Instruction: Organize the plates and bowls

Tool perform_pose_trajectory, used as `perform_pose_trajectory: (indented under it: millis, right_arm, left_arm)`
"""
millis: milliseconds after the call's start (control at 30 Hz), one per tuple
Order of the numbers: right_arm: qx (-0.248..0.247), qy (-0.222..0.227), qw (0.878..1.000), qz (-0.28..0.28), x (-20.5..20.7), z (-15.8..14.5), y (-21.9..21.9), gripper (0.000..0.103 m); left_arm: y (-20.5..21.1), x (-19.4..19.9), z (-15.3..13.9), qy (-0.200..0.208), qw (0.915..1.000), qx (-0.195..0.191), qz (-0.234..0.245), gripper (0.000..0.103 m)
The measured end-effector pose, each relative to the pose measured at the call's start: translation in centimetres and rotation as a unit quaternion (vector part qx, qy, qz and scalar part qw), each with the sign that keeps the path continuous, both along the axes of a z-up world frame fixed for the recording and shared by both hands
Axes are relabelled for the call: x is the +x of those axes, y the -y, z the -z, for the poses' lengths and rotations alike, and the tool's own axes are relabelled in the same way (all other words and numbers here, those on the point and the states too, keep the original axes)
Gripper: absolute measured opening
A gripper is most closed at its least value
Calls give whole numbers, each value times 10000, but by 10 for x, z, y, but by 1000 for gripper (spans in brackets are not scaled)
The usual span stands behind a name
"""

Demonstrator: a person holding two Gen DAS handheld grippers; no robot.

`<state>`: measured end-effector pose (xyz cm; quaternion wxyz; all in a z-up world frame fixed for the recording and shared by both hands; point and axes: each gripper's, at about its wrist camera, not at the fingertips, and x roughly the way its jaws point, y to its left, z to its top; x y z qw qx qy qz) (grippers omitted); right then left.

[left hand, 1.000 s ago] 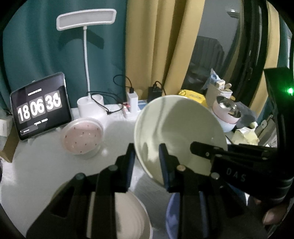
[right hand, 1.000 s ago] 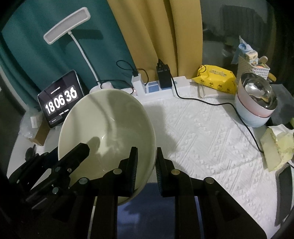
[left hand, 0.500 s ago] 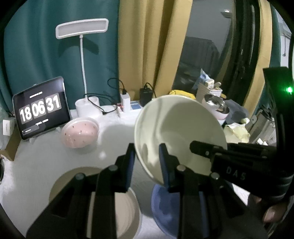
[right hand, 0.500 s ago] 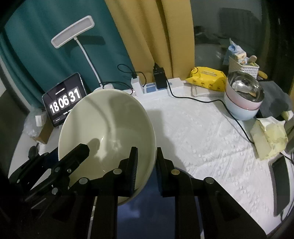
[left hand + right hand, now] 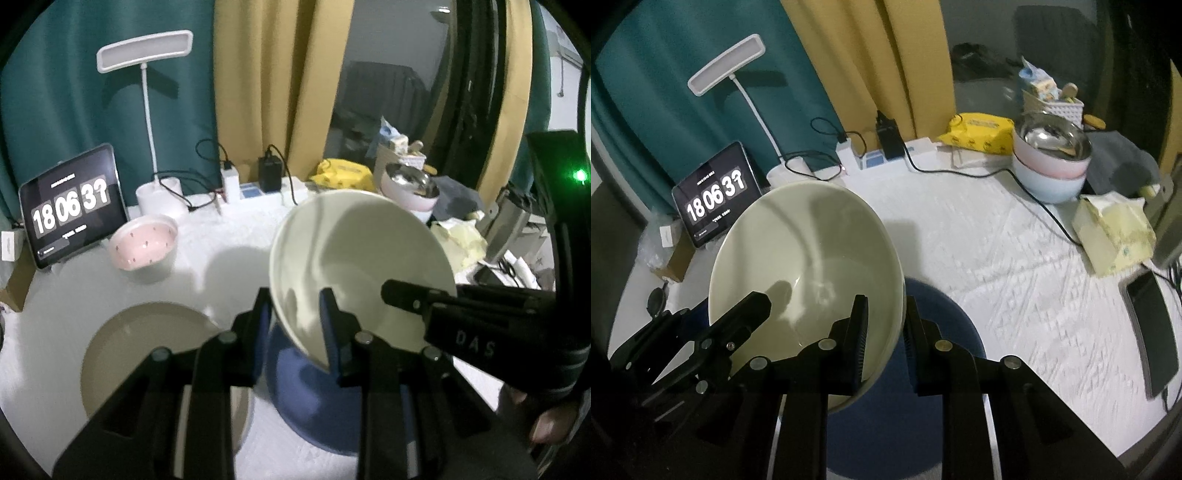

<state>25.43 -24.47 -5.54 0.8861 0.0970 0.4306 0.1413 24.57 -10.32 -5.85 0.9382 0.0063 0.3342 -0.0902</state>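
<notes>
The left gripper [image 5: 295, 325] is closed on the near rim of the cream bowl [image 5: 354, 258], with one finger inside the bowl and one outside. The right gripper [image 5: 884, 332] pinches the rim on the other side in the same way. The bowl is large and smooth, so I think two grips are used to keep it from swinging or slipping. It is held off the table and tilted, with its opening turned toward the cameras.

Directly under the bowl is the blue plate [image 5: 945, 310], lying flat on the white tablecloth [image 5: 1015, 258]. Just beside it, on the left, lies the beige plate [image 5: 147, 332]. The pink bowl [image 5: 144, 245] stands further back, near the tablet clock [image 5: 72, 206]. It seems the bowl is carried toward a place for stacking, but which place I cannot tell.

On the far right edge stands a stack of bowls [image 5: 1051, 158] with a steel one on top. A black cable [image 5: 1045, 206] runs across the cloth near it, and a tissue pack [image 5: 1112, 229] and a phone [image 5: 1152, 325] lie there also. These can be in the way if the bowl goes to that side
</notes>
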Motion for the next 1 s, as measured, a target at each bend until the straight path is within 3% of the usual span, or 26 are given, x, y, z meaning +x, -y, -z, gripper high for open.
perform_pose_trajectory:
  millis: [600, 800, 1000]
  right_arm:
    - [-9, -475, 9989, 57, -11, 46, 17, 20]
    - [-68, -488, 9988, 45, -11, 50, 18, 20]
    - [-431, -364, 9984, -21, -12, 51, 12, 20]
  left_arm:
    - [20, -5, 43, -534, 9983, 197, 98, 27]
    - [21, -3, 51, -678, 9973, 251, 116, 27]
    - [21, -2, 57, -776, 9965, 281, 126, 27]
